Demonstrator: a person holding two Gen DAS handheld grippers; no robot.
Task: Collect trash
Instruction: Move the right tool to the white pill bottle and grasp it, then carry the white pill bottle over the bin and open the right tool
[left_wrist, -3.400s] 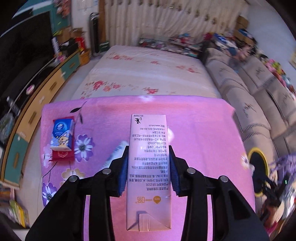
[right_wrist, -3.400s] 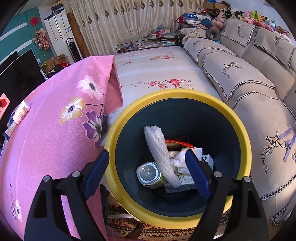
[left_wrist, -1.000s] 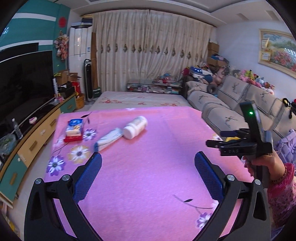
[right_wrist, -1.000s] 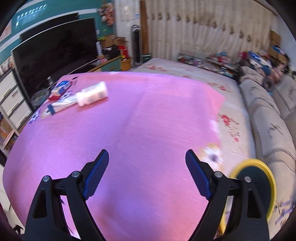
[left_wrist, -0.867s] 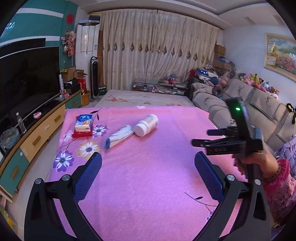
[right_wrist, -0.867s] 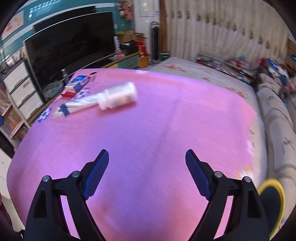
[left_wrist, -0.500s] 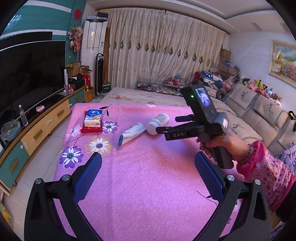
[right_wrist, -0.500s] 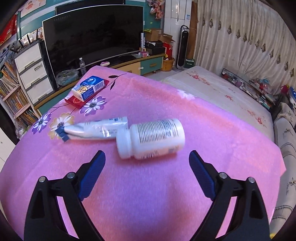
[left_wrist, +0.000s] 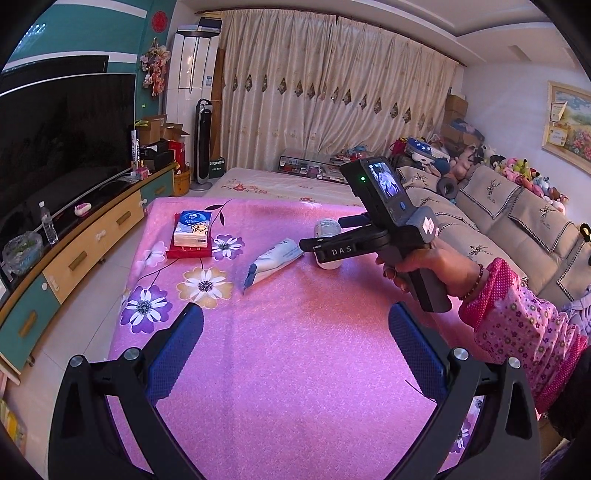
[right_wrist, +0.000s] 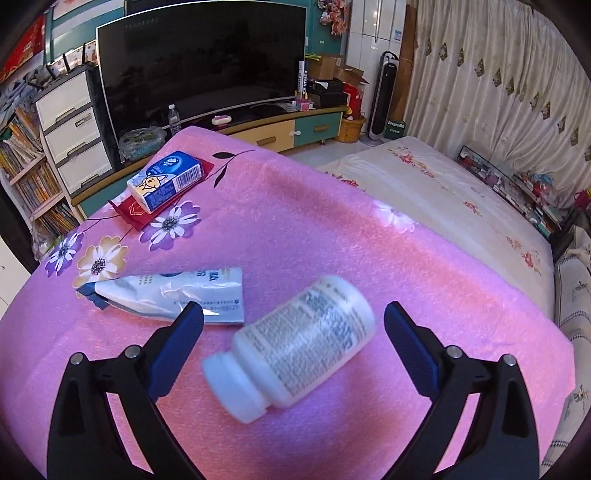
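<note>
Indoors, pink floral tablecloth (right_wrist: 295, 229), television (right_wrist: 199, 55), curtains (left_wrist: 325, 96) — right gripper (right_wrist: 293, 328) opening astride white bottle (right_wrist: 295, 343), left gripper (left_wrist: 295, 339) wide, empty.

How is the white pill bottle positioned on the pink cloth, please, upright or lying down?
Lying down: the white pill bottle rests on its side on the pink cloth, cap toward the camera.

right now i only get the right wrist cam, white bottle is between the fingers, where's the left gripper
Observer: The left gripper hangs over bare pink cloth, nearer the person than the white bottle, jaws open with nothing between them.
Operator: is my right one touching the bottle
Observer: From the left wrist view, the right gripper straddles the bottle lying on the cloth; its jaws are opening, and contact cannot be judged.
Operator: what's holding it
Observer: A hand in a pink flowered sleeve grips its handle.
</note>
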